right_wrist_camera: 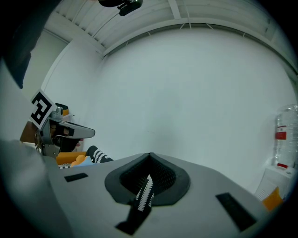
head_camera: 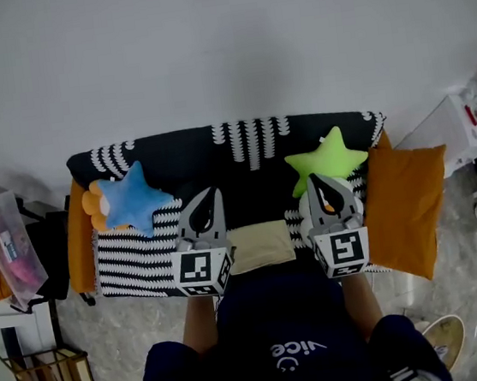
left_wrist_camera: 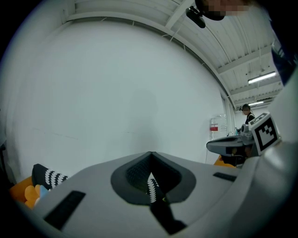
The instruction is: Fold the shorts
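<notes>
The shorts [head_camera: 261,245] were seen as a small beige rectangle at the front edge of the sofa [head_camera: 174,159], at 6 o'clock of the seat, between the two claws and touched by neither. The left claw [head_camera: 212,194] was held at 9 o'clock of the shorts and the right claw [head_camera: 316,179] at 3 o'clock. Both were pointed level toward the wall [head_camera: 221,49], and in each gripper view the jaws were pressed together with nothing pinched.

From that compact shape the folding was judged either finished or not yet begun; which of the two could not be settled. If a fold was left, the claws would have to be lowered, spread and closed on an edge of the cloth.

Counted were one pair of shorts, two claws, two pillows — a blue star pillow [head_camera: 132,200] at 10 o'clock and a green star pillow [head_camera: 331,158] at 2 o'clock — and two orange cushions [head_camera: 405,199], one at each sofa end.
</notes>
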A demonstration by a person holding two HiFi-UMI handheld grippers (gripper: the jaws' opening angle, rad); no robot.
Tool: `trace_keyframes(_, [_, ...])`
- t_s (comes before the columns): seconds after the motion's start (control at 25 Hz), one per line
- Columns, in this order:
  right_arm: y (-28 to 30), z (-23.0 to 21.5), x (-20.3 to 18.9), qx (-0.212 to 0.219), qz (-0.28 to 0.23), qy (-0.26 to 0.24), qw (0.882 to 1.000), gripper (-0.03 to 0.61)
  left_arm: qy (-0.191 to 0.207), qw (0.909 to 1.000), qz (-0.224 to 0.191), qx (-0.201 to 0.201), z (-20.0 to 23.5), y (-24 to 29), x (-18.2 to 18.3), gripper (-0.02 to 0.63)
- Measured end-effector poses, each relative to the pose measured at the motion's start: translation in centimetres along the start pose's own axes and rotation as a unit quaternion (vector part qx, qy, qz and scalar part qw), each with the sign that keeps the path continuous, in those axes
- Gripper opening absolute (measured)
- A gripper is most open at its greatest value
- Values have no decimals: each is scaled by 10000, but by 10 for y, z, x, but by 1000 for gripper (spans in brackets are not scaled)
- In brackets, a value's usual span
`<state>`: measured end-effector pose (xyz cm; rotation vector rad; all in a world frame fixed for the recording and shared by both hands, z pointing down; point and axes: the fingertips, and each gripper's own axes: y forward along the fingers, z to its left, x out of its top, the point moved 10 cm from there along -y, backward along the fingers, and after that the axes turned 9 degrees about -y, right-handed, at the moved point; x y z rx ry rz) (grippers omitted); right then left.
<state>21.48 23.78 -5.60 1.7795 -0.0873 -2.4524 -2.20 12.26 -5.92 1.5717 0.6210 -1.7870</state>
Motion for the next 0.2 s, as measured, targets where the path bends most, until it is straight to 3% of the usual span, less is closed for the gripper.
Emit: trace_keyframes(0.2, [3,2,-2,63,14,-44,10000,8,30,10000,-2,82,5,-1,-1,2])
